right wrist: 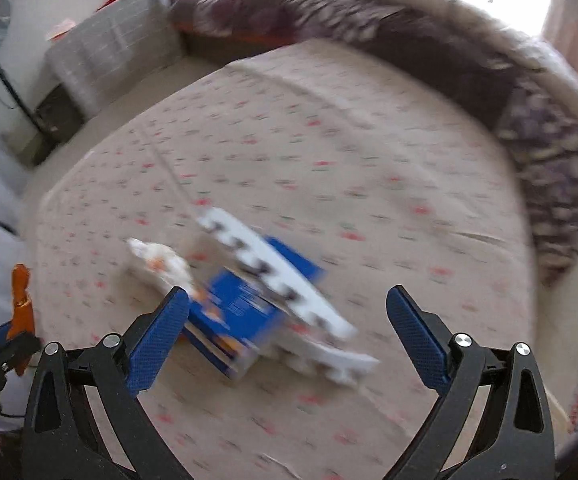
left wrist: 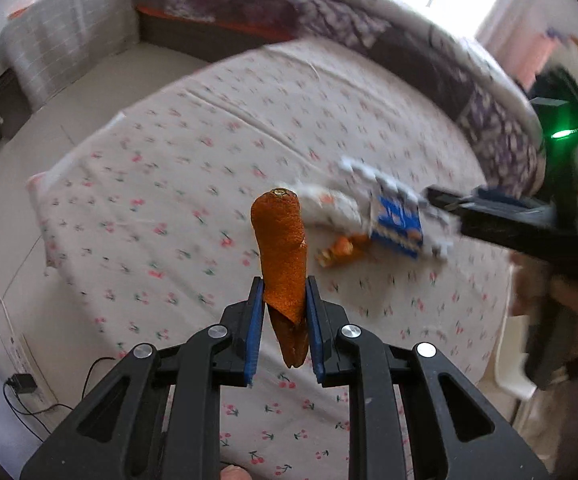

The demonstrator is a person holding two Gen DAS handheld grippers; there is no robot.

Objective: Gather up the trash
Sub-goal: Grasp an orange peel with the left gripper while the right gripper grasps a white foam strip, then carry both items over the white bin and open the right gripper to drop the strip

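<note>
My left gripper (left wrist: 285,286) is shut on a long strip of orange peel (left wrist: 281,248) and holds it above the bed; the peel also shows in the right wrist view (right wrist: 21,292). On the cherry-print sheet (left wrist: 209,152) lie a blue and white carton (left wrist: 397,220), a crumpled white tissue (left wrist: 329,204) and a small piece of orange peel (left wrist: 341,250). My right gripper (right wrist: 287,300) is open, its fingers spread just above the carton (right wrist: 241,320), with the tissue (right wrist: 161,260) to the left. The right wrist view is blurred.
A purple and white quilt (left wrist: 409,40) is bunched along the far and right sides of the bed. A grey checked pillow (left wrist: 69,44) stands at the far left. A charger and cables (left wrist: 21,384) lie on the floor at the left.
</note>
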